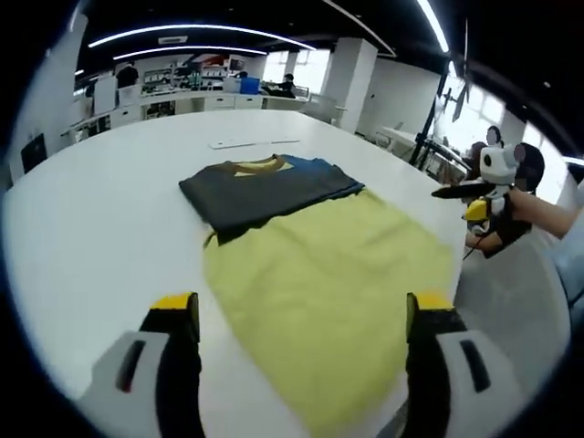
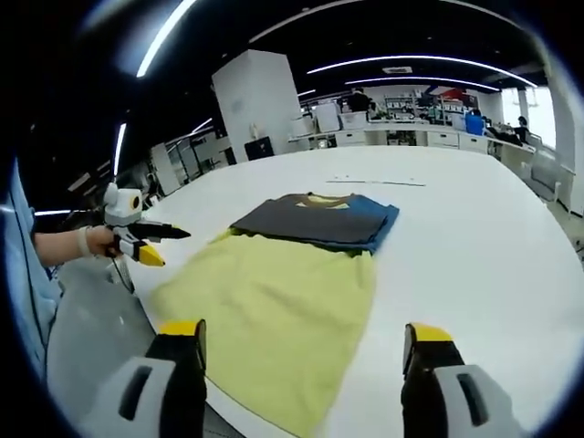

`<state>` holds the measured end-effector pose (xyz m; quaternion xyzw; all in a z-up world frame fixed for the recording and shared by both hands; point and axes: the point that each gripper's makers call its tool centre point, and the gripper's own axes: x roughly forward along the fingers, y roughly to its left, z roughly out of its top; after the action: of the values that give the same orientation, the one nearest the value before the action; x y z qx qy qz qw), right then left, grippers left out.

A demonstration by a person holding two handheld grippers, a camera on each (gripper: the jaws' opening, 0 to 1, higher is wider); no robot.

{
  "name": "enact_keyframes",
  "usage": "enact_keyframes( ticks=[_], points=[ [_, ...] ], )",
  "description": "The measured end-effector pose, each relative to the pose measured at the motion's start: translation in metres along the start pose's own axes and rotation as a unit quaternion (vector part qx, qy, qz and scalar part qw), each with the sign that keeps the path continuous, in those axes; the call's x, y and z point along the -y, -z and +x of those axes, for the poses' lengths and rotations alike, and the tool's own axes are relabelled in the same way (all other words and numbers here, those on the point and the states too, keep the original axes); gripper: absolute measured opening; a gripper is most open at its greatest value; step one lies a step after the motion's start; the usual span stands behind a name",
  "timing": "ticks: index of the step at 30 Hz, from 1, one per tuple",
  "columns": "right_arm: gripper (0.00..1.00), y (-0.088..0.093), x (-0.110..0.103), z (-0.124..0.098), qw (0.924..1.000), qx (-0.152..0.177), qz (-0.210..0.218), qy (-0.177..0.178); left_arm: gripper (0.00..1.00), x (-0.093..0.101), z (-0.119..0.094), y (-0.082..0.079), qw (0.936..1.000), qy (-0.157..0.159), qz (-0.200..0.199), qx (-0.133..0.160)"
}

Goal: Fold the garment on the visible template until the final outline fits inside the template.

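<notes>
A folded dark grey garment [image 1: 265, 189] with a yellow collar and a blue layer under it lies on the far end of a yellow sheet [image 1: 319, 274] spread on the white table. My left gripper [image 1: 301, 315] is open above the sheet's near edge, holding nothing. The right gripper [image 1: 473, 193] hangs off the table's right side in a hand. In the right gripper view the garment [image 2: 315, 219] and yellow sheet [image 2: 274, 301] lie ahead of my open right gripper [image 2: 304, 333], and the left gripper [image 2: 137, 239] is at the left beyond the sheet.
The white table [image 1: 91, 228] is wide and rounded, with a thin pale strip [image 1: 255, 143] lying beyond the garment. The sheet's near corner hangs over the table edge [image 2: 119, 310]. Desks, a white pillar [image 2: 260, 100] and people stand far behind.
</notes>
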<state>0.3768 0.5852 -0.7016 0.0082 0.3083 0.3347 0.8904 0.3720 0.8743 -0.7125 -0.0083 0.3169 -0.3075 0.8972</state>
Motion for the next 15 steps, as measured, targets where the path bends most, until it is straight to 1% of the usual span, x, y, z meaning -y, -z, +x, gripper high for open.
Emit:
enact_keyframes(
  ticks=[3, 7, 13, 15],
  points=[
    [0.88, 0.003, -0.001, -0.002, 1.0000, -0.001, 0.000, 0.002, 0.90, 0.001, -0.005, 0.005, 1.0000, -0.002, -0.004, -0.003],
    [0.83, 0.010, -0.002, -0.004, 1.0000, -0.006, 0.005, 0.004, 0.87, 0.001, -0.009, 0.012, 0.9998, -0.007, -0.015, -0.007],
    [0.80, 0.024, 0.001, -0.007, 0.9996, -0.020, 0.012, 0.012, 0.86, 0.005, -0.013, 0.025, 0.9993, -0.004, -0.022, -0.028],
    [0.79, 0.028, 0.002, -0.009, 0.9995, -0.022, 0.014, 0.015, 0.84, 0.008, -0.014, 0.031, 0.9989, 0.000, -0.031, -0.035]
  ],
)
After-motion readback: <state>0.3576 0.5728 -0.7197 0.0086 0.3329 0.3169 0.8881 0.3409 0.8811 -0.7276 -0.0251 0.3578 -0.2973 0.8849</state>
